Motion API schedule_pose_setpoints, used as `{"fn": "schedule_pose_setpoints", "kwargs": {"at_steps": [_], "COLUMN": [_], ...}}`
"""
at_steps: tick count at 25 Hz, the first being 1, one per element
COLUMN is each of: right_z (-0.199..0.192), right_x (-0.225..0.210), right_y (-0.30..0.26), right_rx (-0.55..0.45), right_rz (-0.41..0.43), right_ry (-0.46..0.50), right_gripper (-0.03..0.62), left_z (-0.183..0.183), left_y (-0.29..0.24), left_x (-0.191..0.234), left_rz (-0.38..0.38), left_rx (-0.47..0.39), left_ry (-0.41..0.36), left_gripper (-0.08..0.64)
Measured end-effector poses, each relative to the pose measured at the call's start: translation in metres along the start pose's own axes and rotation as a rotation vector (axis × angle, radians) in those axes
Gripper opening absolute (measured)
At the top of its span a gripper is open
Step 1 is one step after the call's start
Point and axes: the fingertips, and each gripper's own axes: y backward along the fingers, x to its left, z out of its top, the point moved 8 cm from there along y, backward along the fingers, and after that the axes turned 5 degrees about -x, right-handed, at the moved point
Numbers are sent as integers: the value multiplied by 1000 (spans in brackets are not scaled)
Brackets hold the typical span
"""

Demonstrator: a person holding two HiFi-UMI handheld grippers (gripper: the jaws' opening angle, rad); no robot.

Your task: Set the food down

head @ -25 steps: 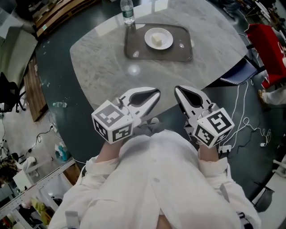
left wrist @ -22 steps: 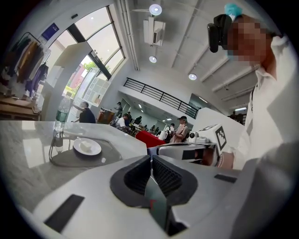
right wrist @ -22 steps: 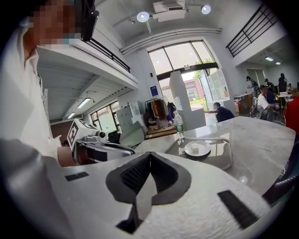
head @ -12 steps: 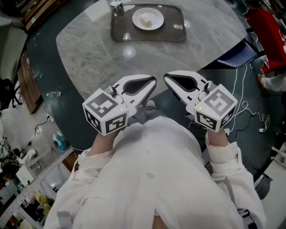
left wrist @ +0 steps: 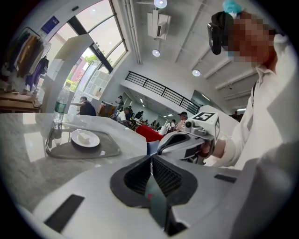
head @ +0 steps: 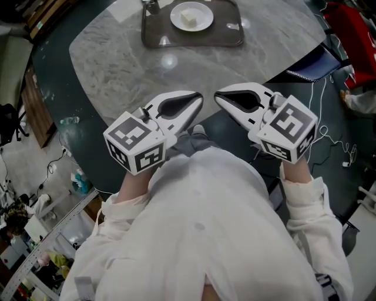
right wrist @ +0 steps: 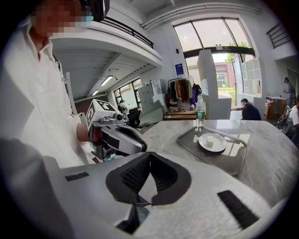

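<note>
Table (head: 111, 64) recedes up-frame with the food (head: 188, 17) set down; my left gripper (head: 198, 97) and right gripper (head: 218, 97) stay closed, empty.

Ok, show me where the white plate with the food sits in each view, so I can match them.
Head view: white plate at the top edge, near centre, on the grey tray.
Left gripper view: white plate at left, mid-height, on the tray.
Right gripper view: white plate right of centre, on the tray.
Shared landmark: the water bottle at the tray's corner.
</note>
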Motion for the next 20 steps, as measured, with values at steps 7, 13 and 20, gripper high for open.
{"fn": "schedule_pose_setpoints", "kwargs": {"at_steps": [7,13,20], "right_z": [-2,-3,-2], "right_x": [4,9,20], "right_y": [-5,-7,-15], "right_rx": [7,4,-1], "right_rz": [-21,-19,-11], "right_ry": [6,2,10], "right_gripper": [3,3,3], "left_z": [-3,-6,-11], "left_y": [1,5,12], "left_x": [-1,-4,-6], "left_rz": [-5,8,22], "left_rx": [-1,22,35], "left_ry": [14,19,32], "left_gripper": [26,26,26]}}
